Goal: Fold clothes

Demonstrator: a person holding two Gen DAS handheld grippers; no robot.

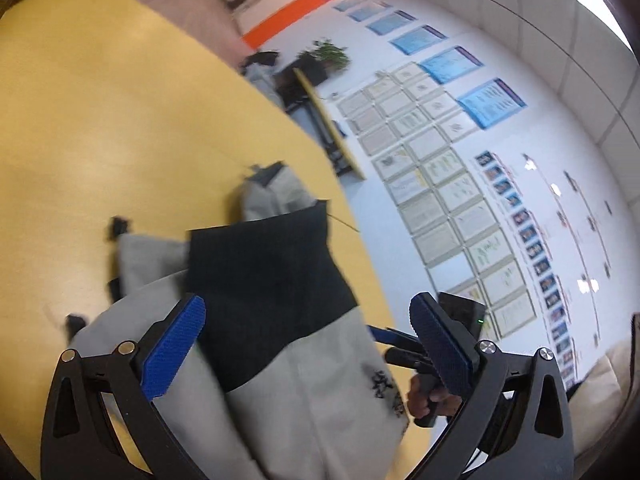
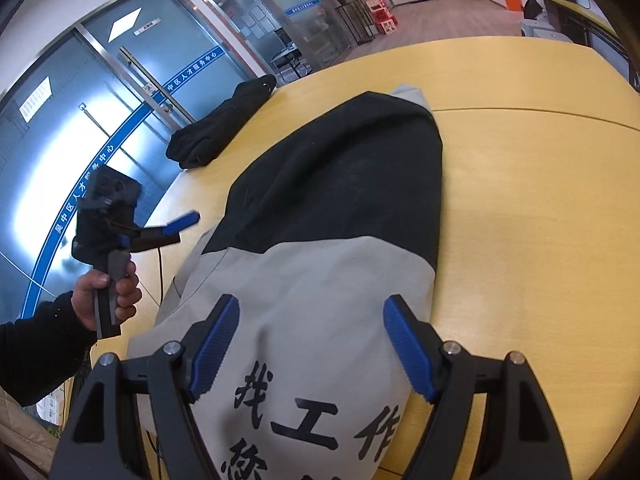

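A grey and black garment point(image 2: 336, 216) with black printed characters lies folded lengthwise on the yellow table point(image 2: 540, 208). It also shows in the left wrist view point(image 1: 272, 300). My right gripper point(image 2: 312, 348) is open and empty, its blue pads point(image 2: 408, 348) spread just above the grey printed end. My left gripper point(image 1: 308, 344) is open and empty, above the garment near the table edge. In the right wrist view the left gripper point(image 2: 180, 226) is held in a hand off the table's left edge.
A folded black garment point(image 2: 220, 124) lies at the table's far left edge. The table point(image 1: 100, 120) stretches bare beyond the garment. The right gripper with its hand point(image 1: 424, 372) shows past the table edge. Glass doors and an office floor lie behind.
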